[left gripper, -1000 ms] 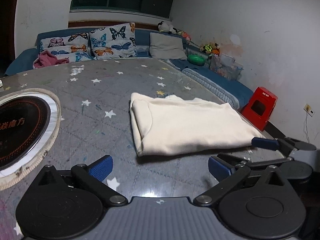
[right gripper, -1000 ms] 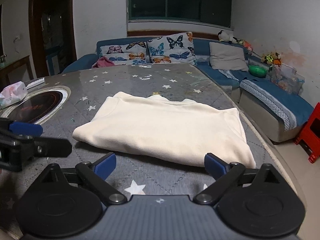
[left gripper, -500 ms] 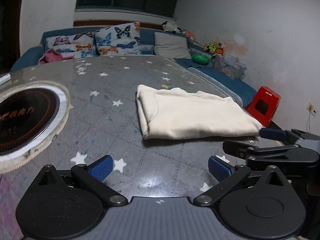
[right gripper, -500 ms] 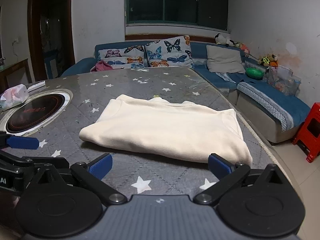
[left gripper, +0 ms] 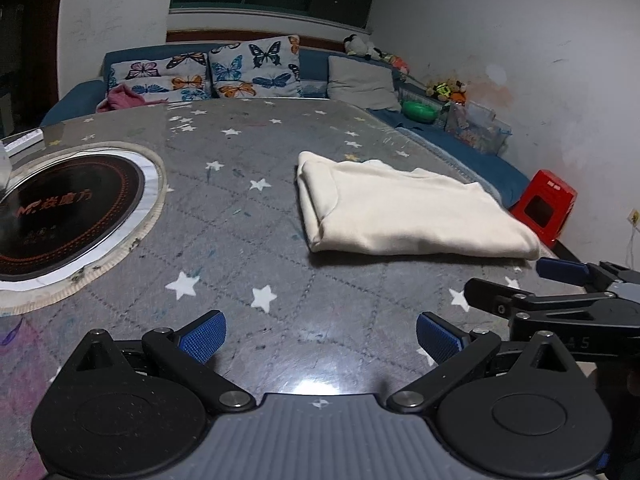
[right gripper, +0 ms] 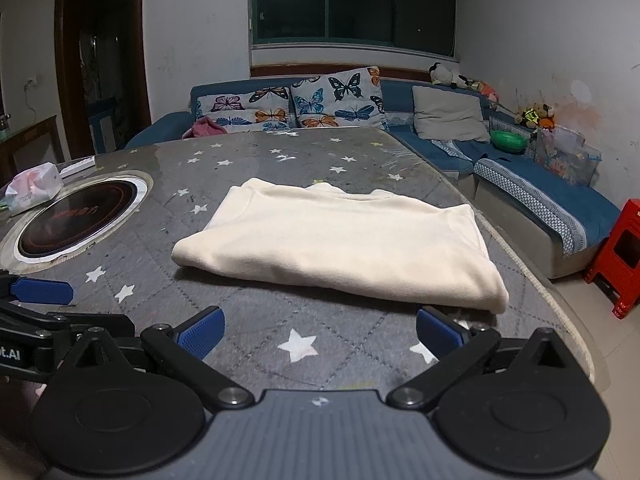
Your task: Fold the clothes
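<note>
Both grippers, left (left gripper: 320,338) and right (right gripper: 318,330), hang wide open and empty. Folded garment (right gripper: 340,240) lies near the tabletop's right edge (right gripper: 532,276). I'd judge another fold needs both near corners pinched evenly.

Printed in orange on the black round cooktop (left gripper: 60,216) set in the table's left: "MP" plus Chinese characters, not clearly legible. On the left gripper (right gripper: 24,344) body: "t.AI".
</note>
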Tool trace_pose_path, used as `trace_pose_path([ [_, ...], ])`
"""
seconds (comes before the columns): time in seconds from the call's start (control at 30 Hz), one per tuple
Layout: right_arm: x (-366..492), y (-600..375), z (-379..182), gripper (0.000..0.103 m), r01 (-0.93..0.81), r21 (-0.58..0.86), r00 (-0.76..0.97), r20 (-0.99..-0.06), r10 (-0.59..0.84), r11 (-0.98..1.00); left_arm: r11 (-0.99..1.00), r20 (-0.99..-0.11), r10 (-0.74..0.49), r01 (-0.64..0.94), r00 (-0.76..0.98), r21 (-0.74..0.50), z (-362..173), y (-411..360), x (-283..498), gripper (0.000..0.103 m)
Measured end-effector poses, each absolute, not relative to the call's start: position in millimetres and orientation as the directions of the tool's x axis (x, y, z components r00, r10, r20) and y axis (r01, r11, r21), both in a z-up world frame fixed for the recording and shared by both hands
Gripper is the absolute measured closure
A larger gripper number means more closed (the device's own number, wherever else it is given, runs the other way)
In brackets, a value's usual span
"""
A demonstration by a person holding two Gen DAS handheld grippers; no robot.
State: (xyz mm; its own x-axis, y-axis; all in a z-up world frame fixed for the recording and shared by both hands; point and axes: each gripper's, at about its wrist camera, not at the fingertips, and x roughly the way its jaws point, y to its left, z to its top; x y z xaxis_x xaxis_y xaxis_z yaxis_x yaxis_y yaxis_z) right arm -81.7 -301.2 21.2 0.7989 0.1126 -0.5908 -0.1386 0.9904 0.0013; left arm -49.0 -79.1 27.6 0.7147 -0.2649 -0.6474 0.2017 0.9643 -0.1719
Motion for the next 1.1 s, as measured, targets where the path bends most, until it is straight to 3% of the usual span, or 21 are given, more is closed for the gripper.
trace_pose_path([
  [1.1, -100.3, -302.0, 20.1, 0.000, -0.114, 0.031, 0.805, -0.582, 0.111, 0.993, 0.976, -0.669, -0.219, 0.163, 0.710, -0.146, 25.7, -86.0, -65.7, 0.000],
])
